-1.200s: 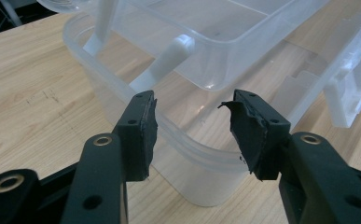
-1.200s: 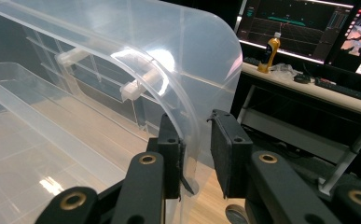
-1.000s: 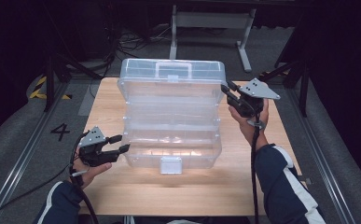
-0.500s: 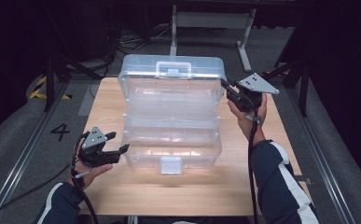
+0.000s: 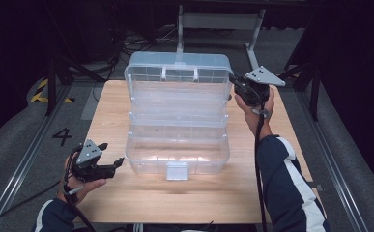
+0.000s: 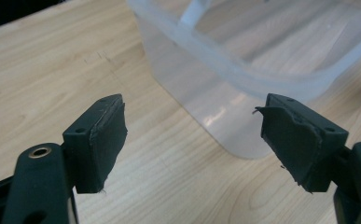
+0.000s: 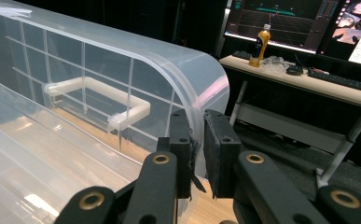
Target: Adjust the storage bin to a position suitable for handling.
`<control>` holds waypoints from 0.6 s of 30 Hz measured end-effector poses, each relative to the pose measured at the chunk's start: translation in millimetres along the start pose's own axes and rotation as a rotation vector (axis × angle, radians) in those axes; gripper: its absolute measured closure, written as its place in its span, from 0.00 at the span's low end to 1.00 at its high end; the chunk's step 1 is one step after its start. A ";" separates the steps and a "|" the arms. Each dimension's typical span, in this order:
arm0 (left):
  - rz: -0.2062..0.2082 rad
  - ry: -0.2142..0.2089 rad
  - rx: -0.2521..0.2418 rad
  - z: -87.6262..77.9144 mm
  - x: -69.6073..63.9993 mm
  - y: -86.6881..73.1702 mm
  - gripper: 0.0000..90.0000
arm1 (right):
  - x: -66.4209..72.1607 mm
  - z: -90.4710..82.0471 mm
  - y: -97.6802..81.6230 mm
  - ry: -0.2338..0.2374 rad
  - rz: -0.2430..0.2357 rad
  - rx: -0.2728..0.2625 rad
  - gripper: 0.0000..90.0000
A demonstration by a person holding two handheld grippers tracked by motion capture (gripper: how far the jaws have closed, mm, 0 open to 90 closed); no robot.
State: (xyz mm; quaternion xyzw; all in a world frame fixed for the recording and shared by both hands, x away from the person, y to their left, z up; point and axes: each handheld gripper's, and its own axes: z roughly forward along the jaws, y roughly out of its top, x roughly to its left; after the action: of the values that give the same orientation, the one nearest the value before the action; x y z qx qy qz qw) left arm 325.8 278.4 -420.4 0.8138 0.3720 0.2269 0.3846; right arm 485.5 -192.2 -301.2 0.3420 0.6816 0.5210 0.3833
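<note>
At the far right corner of the bench (image 5: 291,145), we are pinching the rim of the lid (image 7: 122,70) of the clear storage box (image 5: 177,145) with the right gripper (image 7: 197,149), its jaws clamped on the curved plastic edge. The box is sitting across the middle of the bench, its base toward the near edge with the white latch (image 5: 177,170) facing us, and its lid is standing raised at the far side. To do this well, we are judging that the grip should be staying square on the rim while the lid is swinging about its hinge, following the arc rather than pulling straight, so the thin plastic is not twisting or slipping out. The right hand (image 5: 257,104) is reaching forward, forearm stretched along the right side. Near the left front corner, the left gripper (image 6: 194,135) is hovering just beside the base, its jaws having just been opening, nothing between them, pointing toward the box wall.
</note>
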 end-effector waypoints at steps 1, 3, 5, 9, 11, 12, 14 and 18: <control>0.001 -0.001 0.019 2.1 -0.6 -2.8 0.25 | -0.3 1.8 0.4 -0.005 -0.007 0.004 0.92; 0.013 -0.012 0.064 7.6 -1.6 -10.0 0.25 | -1.9 5.9 1.3 -0.010 -0.001 0.009 0.93; 0.009 -0.021 0.092 11.3 -3.0 -14.8 0.25 | -3.0 9.7 2.1 -0.016 -0.002 0.017 0.93; 0.028 -0.048 0.133 18.3 -8.5 -21.5 0.24 | -6.9 17.5 2.3 -0.013 0.003 0.023 0.93; 0.034 -0.050 0.143 18.6 -9.6 -22.2 0.24 | -9.2 21.2 2.8 -0.008 0.013 0.028 0.93; 0.035 -0.059 0.140 19.6 -11.2 -23.4 0.24 | -9.2 21.2 2.8 -0.008 0.013 0.028 0.93; 0.028 -0.077 0.150 19.3 -13.3 -25.1 0.23 | -10.8 25.2 3.7 -0.007 0.013 0.039 0.93; 0.014 -0.105 0.138 20.3 -15.2 -28.8 0.23 | -13.4 29.7 3.4 -0.007 0.024 0.046 0.93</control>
State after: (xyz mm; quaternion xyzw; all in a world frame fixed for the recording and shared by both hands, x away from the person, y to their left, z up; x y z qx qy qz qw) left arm 317.2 269.6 -456.8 0.8516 0.3606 0.1605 0.3450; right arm 518.2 -189.7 -300.5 0.3608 0.6880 0.5085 0.3715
